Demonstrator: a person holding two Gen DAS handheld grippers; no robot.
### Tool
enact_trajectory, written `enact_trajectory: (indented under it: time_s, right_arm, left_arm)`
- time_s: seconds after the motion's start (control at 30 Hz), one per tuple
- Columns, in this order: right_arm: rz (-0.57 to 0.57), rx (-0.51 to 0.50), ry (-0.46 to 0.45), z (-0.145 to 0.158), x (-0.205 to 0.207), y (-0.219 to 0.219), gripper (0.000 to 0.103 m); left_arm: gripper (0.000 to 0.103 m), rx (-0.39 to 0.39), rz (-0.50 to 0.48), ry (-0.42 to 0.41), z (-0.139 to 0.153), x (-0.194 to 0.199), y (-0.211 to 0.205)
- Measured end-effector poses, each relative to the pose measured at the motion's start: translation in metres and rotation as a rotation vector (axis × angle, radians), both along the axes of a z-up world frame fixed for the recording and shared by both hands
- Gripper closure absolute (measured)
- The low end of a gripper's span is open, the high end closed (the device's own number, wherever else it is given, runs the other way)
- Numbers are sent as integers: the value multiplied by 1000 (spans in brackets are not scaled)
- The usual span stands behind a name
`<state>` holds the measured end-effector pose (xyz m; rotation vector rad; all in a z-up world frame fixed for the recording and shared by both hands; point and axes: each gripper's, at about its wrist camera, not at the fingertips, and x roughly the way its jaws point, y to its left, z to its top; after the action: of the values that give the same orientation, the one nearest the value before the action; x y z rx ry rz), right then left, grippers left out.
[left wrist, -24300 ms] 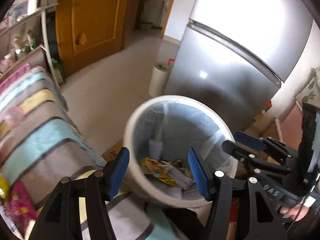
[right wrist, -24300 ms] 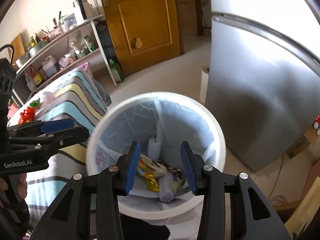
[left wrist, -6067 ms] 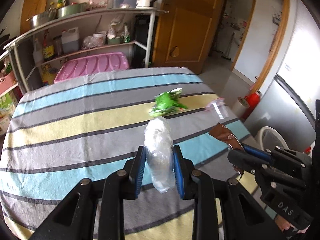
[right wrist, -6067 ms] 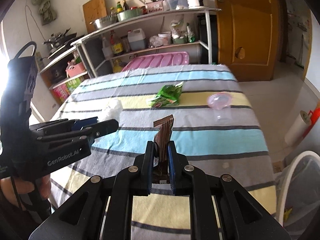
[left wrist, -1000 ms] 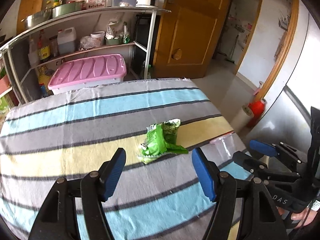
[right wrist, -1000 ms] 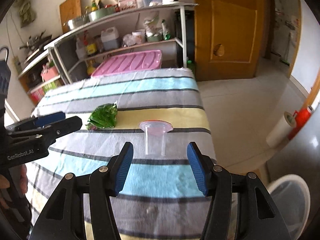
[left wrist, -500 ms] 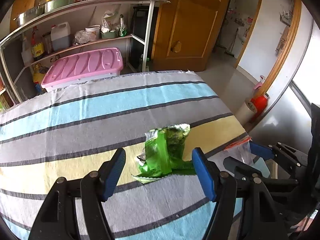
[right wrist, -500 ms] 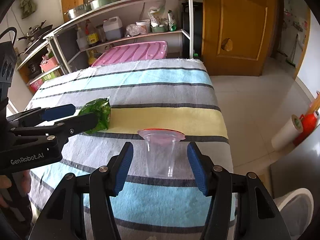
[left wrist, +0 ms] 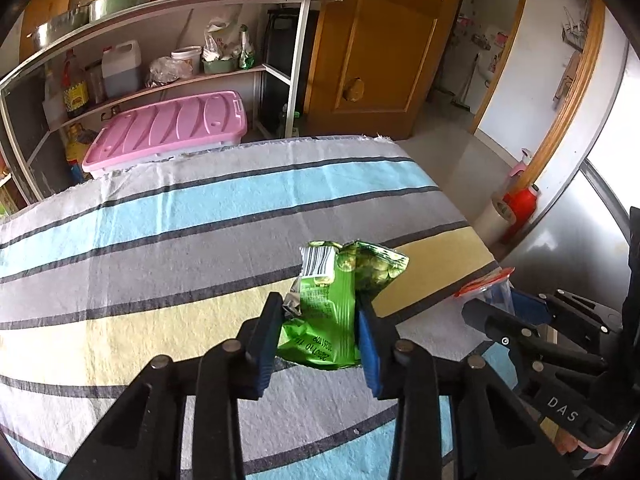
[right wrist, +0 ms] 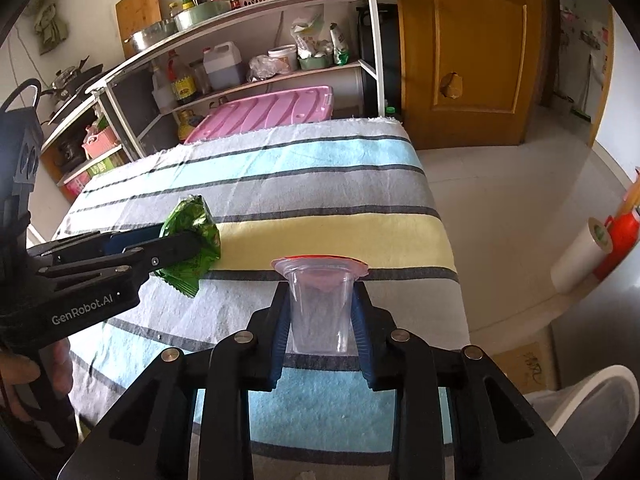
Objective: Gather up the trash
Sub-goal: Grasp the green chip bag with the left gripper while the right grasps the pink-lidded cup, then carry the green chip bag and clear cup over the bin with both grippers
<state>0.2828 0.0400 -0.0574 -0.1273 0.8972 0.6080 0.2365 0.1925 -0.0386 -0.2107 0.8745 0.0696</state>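
Observation:
A crumpled green snack bag [left wrist: 336, 308] stands on the striped tablecloth [left wrist: 160, 240]. My left gripper [left wrist: 319, 320] is closing on it, and both blue pads press its sides. The right wrist view shows the same bag [right wrist: 196, 220] pinched at the left gripper's tips [right wrist: 180, 246]. A clear plastic cup [right wrist: 320, 320] with a red-rimmed lid stands near the table's right edge. My right gripper [right wrist: 320, 296] is closing around it, pads against its walls. In the left wrist view the cup [left wrist: 486, 284] shows at the right, partly hidden behind the right gripper [left wrist: 492, 308].
A white trash bin [right wrist: 592, 396] stands on the floor below the table's right edge, beside a steel fridge [left wrist: 580, 232]. A pink storage box [left wrist: 168, 132] and a loaded shelf sit behind the table. A paper roll [right wrist: 580, 256] and a red bottle stand on the floor.
Both grippers' jaws have closed in from wide open, the left onto the green bag and the right onto the cup. The left gripper also came forward and down to the bag.

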Motion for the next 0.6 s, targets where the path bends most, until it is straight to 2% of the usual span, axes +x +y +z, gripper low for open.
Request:
enact_trajectory:
  time_s: [0.3, 0.6]
  right_arm:
    - [-11, 44, -22, 15, -15, -12, 73]
    - [-49, 87, -75, 43, -50, -42, 73]
  left_arm:
    - [67, 13, -7, -34, 16, -21, -10]
    - [67, 32, -61, -94, 42, -50, -42]
